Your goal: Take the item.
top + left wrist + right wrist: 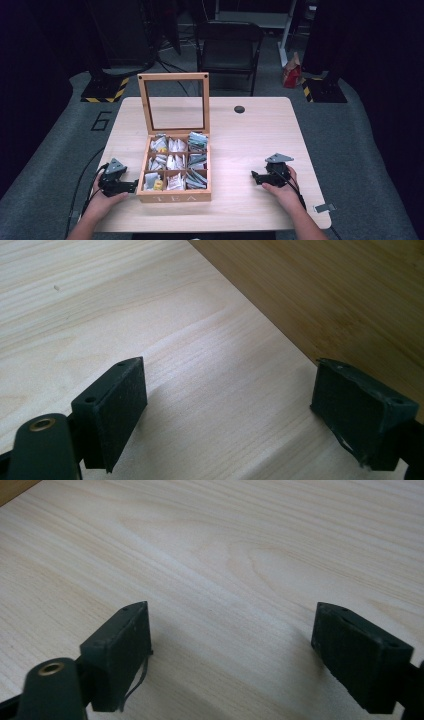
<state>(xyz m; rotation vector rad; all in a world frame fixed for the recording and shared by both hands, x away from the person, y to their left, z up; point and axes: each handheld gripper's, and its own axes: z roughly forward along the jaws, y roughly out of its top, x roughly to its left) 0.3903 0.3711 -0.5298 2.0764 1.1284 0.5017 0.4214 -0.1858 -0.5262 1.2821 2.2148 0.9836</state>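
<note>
Left jaws: the left gripper (227, 410) has its two black pads standing wide apart, with bare table between them and nothing held.
Left gripper's place: in the high view the left gripper (118, 181) rests on the table just off the left side of the tea box, jaws pointing toward that side; in the left gripper view the box's darker wooden wall (330, 300) runs right up by the right-hand pad.
Right jaws: the right gripper (230, 652) is spread wide too, over plain tabletop, gripping nothing.
Right gripper's place: the right gripper (262, 176) sits on the table well to the right of the box, jaws turned toward it, a grey three-cornered plate on top.
Hands: the person's left hand (102, 200) and right hand (285, 192) come in from the near edge, each wrapped around its gripper.
Tea box: the wooden tea box (174, 196) stands on the near-left part of the table, between the two grippers but much nearer the left one, with "TEA" on its front wall.
Lid: the glass-paned lid (173, 76) is open and stands upright at the back.
Contents: nine compartments in three rows, filled with tea bags (175, 162), mostly white and grey packets, a yellow one at the near left.
Table: light wood table (250, 135), with a dark round hole toward the far side.
Beyond: a black chair (227, 42) stands behind the table.
</note>
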